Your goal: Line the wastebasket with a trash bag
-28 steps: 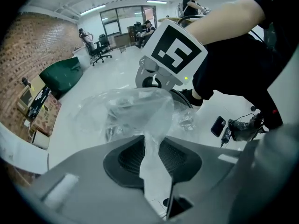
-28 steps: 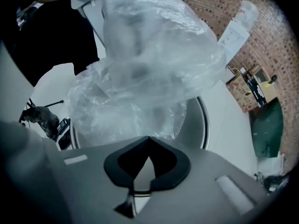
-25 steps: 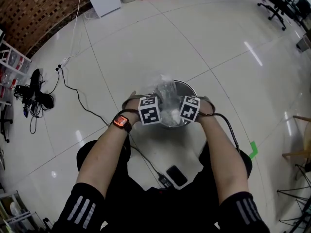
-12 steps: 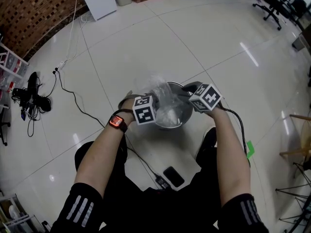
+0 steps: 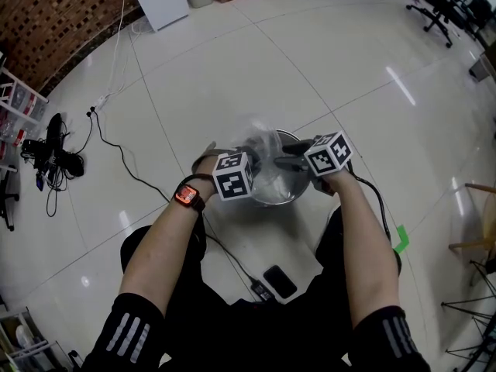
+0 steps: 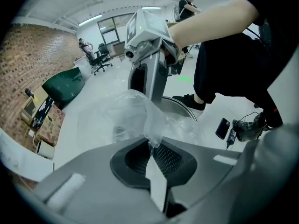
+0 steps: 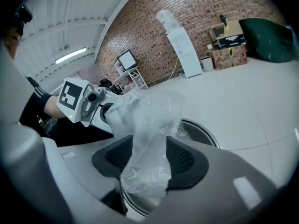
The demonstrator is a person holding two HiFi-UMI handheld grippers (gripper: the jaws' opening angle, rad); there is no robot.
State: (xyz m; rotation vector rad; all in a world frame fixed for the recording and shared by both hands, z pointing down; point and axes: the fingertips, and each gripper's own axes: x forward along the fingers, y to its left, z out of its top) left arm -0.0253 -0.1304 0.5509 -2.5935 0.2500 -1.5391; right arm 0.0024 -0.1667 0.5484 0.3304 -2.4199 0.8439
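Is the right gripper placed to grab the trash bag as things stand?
Likely yes: the right gripper has just been opening its jaws, which now straddle the trash bag above the wastebasket, nothing else between them.

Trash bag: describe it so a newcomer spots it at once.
On the white tiled floor, just ahead of the person, stands a round metal wastebasket. The trash bag is bunched up above its rim. It's the only clear, crinkled film there; the wastebasket is opaque and shiny.
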